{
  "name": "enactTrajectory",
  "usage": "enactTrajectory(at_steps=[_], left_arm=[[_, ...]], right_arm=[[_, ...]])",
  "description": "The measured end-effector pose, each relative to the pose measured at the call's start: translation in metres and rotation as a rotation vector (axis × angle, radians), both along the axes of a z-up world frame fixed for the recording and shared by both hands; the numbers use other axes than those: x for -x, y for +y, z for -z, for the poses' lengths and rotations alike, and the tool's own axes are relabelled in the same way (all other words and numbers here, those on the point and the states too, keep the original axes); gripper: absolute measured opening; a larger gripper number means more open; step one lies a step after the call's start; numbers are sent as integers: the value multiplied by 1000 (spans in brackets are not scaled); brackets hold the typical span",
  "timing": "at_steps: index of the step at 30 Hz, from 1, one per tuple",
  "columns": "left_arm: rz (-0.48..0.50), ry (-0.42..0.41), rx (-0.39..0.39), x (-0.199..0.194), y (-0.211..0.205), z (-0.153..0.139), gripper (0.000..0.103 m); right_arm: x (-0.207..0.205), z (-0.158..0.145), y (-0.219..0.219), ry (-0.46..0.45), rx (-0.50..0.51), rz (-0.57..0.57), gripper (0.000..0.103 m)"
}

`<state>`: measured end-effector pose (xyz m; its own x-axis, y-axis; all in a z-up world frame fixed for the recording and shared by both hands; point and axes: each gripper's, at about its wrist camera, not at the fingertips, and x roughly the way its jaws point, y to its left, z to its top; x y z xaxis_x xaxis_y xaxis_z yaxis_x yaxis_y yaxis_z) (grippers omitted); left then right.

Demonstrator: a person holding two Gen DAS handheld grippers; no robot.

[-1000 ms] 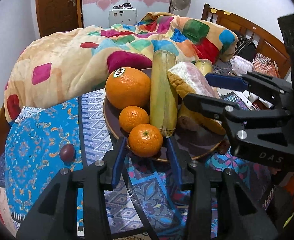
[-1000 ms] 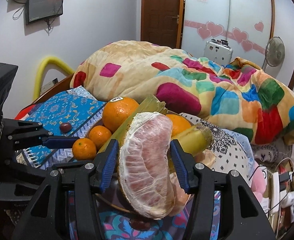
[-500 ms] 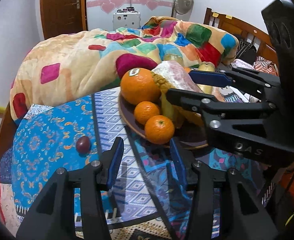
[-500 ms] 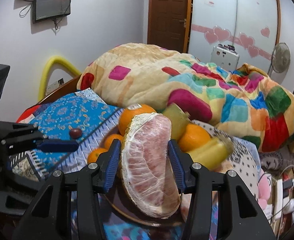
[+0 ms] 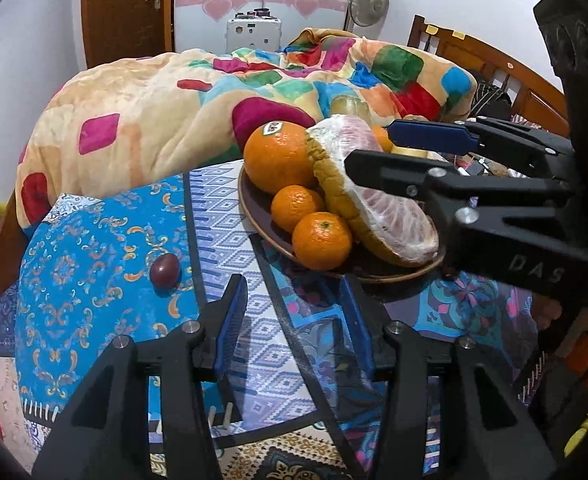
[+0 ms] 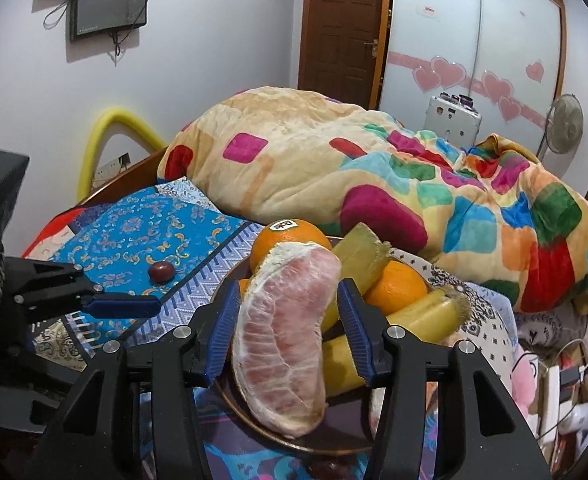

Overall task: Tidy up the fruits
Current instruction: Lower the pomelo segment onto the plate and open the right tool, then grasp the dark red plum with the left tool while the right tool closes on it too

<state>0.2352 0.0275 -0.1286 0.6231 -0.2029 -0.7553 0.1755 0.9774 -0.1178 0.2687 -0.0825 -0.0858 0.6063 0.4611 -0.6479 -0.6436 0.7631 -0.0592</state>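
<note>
A brown plate (image 5: pixel 254 216) on the patterned cloth holds a big orange (image 5: pixel 278 158), two small oranges (image 5: pixel 321 240), a sugarcane piece (image 6: pixel 364 252) and bananas (image 6: pixel 426 314). My right gripper (image 6: pixel 290 326) stands around a peeled pomelo wedge (image 6: pixel 286 336) over the plate (image 6: pixel 250 420); its pads look slightly apart from the wedge, which seems to rest on the plate. The pomelo (image 5: pixel 378 208) and right gripper (image 5: pixel 390 152) show in the left wrist view. My left gripper (image 5: pixel 298 320) is open and empty, short of the plate. A small dark plum (image 5: pixel 165 271) lies alone on the cloth, also visible from the right (image 6: pixel 162 272).
A bulky colourful blanket (image 5: pixel 198 100) lies behind the plate. The wooden bed frame (image 5: pixel 494 56) runs at the right. Cables and small items (image 6: pixel 566 372) sit to the right of the plate. The left gripper (image 6: pixel 118 305) reaches in at the left of the right wrist view.
My left gripper has drawn back from the small orange, away from the plate. My right gripper has lowered the pomelo wedge onto the plate and its jaws have widened a little.
</note>
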Motion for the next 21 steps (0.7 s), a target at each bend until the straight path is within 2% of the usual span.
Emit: enactTrajectory(at_steps=[5,13,19,21], left_arm=[[2,-6,-9,5,-5,-5,50],[-56,-38,-13,25,9,-23,57],[-104,-30,-33,38,26,-20,65],[-130,-13,-40,40,34,-14,73]], right_arm=[[5,-2,-14,12,-14,19,47],[24,1,-56,63,-67,81,49],[37,23,-80,130,-53,129,50],[40,29,-84,144,-42,136,50]])
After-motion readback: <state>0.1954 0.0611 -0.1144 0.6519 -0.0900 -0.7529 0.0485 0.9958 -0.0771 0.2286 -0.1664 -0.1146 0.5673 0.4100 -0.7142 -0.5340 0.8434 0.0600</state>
